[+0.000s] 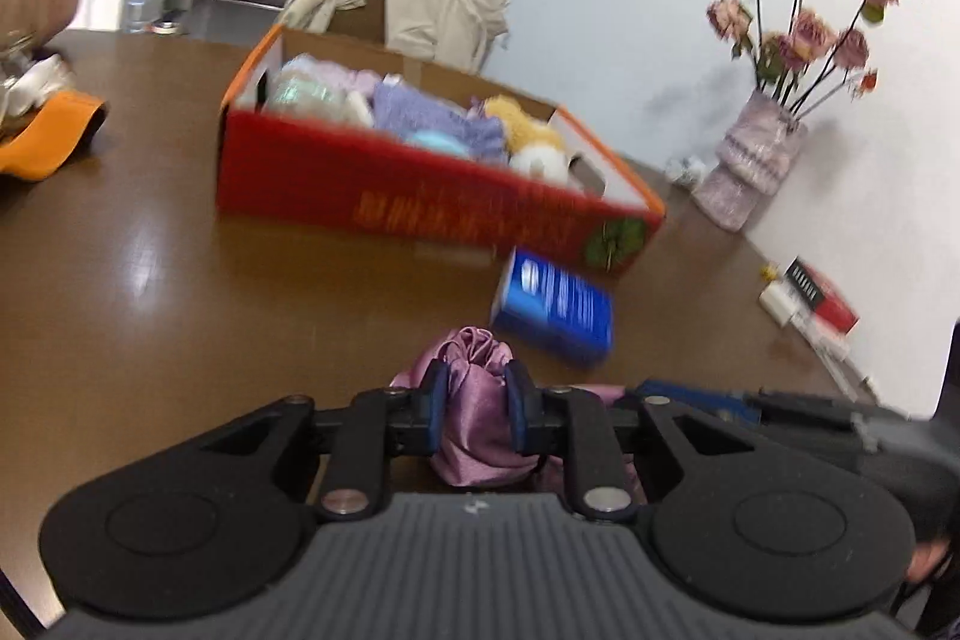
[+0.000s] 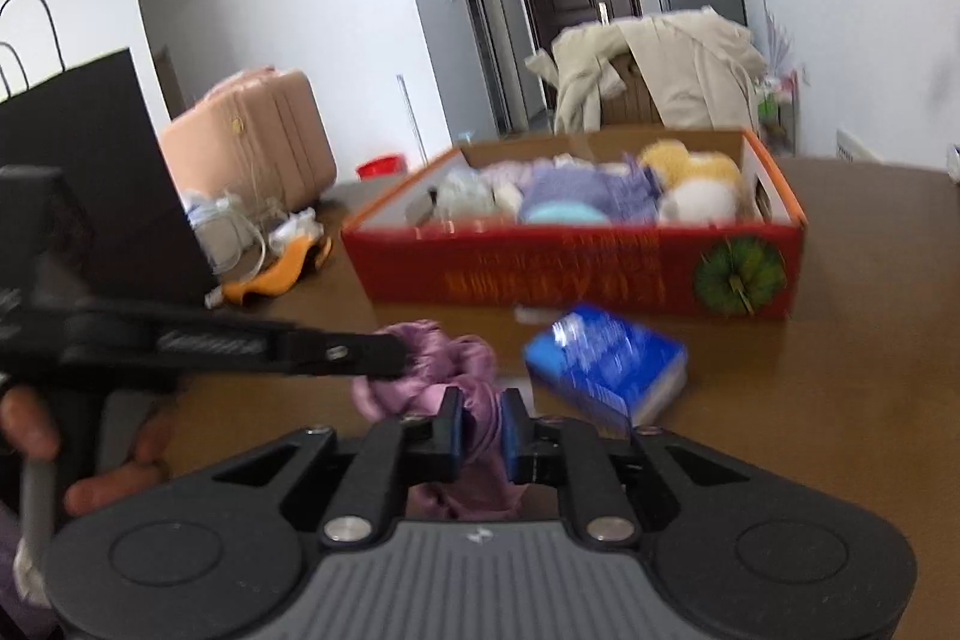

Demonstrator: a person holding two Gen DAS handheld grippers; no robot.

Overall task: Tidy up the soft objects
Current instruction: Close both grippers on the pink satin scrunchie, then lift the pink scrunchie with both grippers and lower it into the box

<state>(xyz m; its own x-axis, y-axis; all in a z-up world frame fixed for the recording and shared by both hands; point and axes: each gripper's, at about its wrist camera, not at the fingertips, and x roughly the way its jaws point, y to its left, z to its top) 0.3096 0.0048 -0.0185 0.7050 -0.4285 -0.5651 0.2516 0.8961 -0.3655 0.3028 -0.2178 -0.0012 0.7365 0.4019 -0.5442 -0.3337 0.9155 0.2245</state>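
Currently we're at the pick step: left gripper [image 1: 474, 403] and right gripper [image 2: 483, 427] are both clenched on the purple satin pouch [image 1: 474, 400], low over the brown table [image 1: 180, 280] beside the blue pack [image 1: 555, 307]. Next we lift together and carry it forward into the red box [image 1: 420, 196], already holding soft toys.

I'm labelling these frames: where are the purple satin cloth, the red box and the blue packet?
purple satin cloth [image 1: 477, 415]: left wrist view, bunched middle.
red box [image 2: 540, 274]: right wrist view, front wall.
blue packet [image 2: 606, 361]: right wrist view, top face.
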